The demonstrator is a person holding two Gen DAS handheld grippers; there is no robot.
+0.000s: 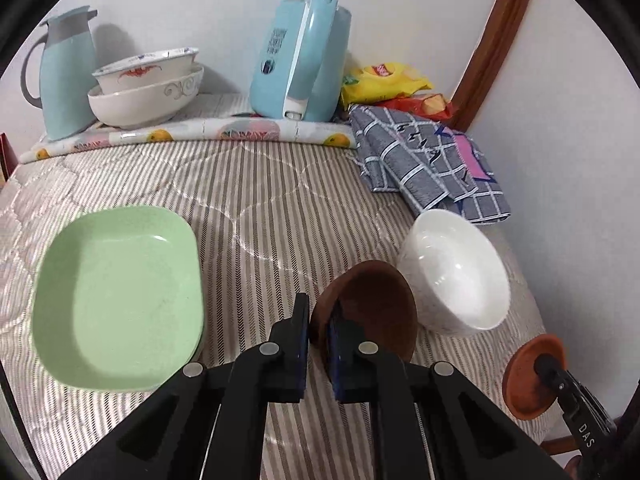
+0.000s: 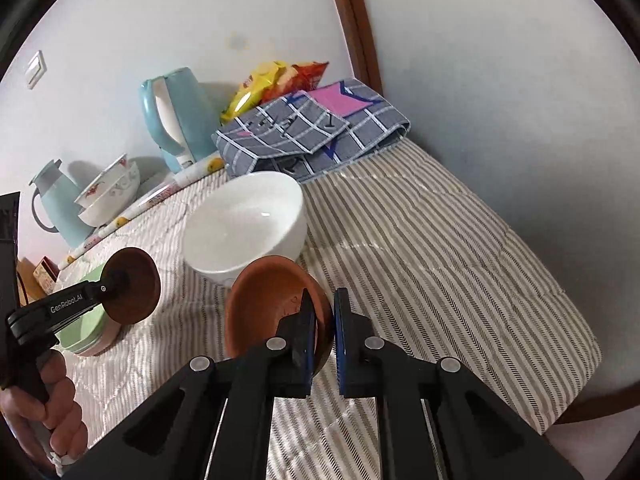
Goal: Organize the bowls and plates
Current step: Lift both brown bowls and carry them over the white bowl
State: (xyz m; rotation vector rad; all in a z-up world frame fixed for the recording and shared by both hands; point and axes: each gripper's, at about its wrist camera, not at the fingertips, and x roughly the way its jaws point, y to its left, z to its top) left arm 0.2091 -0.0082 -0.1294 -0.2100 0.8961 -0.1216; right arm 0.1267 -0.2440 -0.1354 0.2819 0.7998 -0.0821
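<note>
Pale wall [image 1: 400,8], brown wooden trim [image 1: 496,40], striped quilted cover [image 1: 260,200].

Dark brown small bowl [image 1: 372,304] tilted on edge, lifted off the striped cloth, terracotta small bowl [image 2: 272,304] also tilted and raised at the right, white round bowl [image 1: 456,272] upright behind them, green square plate [image 1: 116,300] flat at left

"GenRobot.AI" in white on the side of the left tongs [image 2: 120,280], read from the right wrist view. "DAS" in white on the right tongs [image 1: 546,364], from the left wrist view. Print on the blue kettle [image 1: 298,60] and yellow snack bag [image 1: 384,80] is too blurred to read.
</note>
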